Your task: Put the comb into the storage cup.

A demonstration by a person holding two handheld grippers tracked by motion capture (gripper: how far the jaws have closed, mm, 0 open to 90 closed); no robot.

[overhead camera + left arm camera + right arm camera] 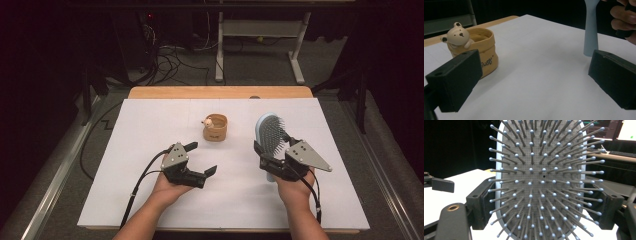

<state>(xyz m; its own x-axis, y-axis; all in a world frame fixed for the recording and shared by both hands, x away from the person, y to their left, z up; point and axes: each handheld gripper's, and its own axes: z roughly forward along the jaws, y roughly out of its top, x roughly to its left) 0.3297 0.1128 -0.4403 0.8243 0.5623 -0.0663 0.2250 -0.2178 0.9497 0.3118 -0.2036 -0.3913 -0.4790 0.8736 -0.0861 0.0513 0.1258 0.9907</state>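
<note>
Hairbrush stands upright, clamped in the right tool; left tool gapes near the bear pot.

White-topped table carries a bear cup

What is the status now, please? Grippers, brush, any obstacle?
Right gripper shut on hairbrush, brush upright. Left gripper open, holding nothing. Bear cup stands apart; nothing in the way.

On the table: 1 hairbrush, 1 bear cup, 2 grippers – left, right.
</note>
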